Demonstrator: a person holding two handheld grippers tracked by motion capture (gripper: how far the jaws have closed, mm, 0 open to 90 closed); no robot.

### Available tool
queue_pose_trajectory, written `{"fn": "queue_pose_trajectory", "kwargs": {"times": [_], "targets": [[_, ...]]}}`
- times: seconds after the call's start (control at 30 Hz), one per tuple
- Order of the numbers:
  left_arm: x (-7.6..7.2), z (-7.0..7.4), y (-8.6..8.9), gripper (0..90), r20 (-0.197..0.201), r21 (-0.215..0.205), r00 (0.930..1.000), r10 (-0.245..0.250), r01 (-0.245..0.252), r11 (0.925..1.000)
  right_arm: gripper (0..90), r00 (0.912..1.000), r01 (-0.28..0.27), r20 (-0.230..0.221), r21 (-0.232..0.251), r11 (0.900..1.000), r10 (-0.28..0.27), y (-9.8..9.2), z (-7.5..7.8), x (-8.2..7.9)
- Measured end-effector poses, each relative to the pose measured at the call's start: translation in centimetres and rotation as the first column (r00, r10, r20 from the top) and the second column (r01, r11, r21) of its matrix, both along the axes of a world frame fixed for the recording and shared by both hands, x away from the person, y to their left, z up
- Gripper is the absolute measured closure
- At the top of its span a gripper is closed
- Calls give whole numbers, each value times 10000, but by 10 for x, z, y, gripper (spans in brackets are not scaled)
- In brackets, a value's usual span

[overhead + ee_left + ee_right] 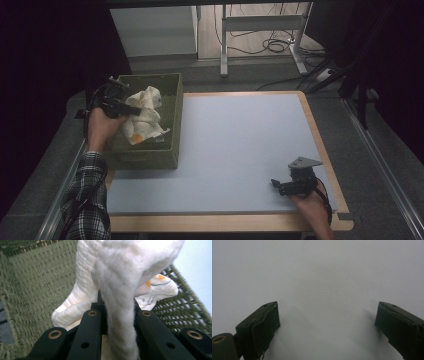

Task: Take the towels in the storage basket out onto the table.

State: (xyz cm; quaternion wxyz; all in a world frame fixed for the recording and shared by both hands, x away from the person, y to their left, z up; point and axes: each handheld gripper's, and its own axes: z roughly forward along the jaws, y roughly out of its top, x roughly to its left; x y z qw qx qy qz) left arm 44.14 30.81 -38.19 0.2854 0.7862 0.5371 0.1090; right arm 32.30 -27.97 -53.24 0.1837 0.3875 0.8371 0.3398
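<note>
A white cloth [143,116] with orange and blue markings hangs over the green woven basket [172,155] at the table's left. My left gripper [134,111] is shut on it, holding it above the basket's inside. In the left gripper view the cloth [117,280] drapes down between the two black jaws, its printed corner [156,288] trailing to the right over the basket wall [32,290]. My right gripper [277,186] rests low near the table's front right, open, with nothing between its fingers [265,323] above the pale mat [324,277].
A light blue mat [240,145] covers the wooden table [225,222]. Beyond the far edge stand a white cabinet [155,30] and metal desk legs [225,45] with cables on the floor. Dark curtains flank both sides.
</note>
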Motion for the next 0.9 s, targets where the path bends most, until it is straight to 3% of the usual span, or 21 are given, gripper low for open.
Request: {"fn": "queue_pose_trajectory", "kwargs": {"times": [0.37, 0.9], "targets": [[-12, 36, -1, 806, 386, 47, 9992, -87, 85, 10000, 56, 10000, -2, 4, -2, 10000, 2, 0, 0, 0], [-22, 79, -25, 805, 745, -120, 9951, -645, 655, 9978, 56, 10000, 6, -3, 17, 10000, -6, 0, 0, 0]]}}
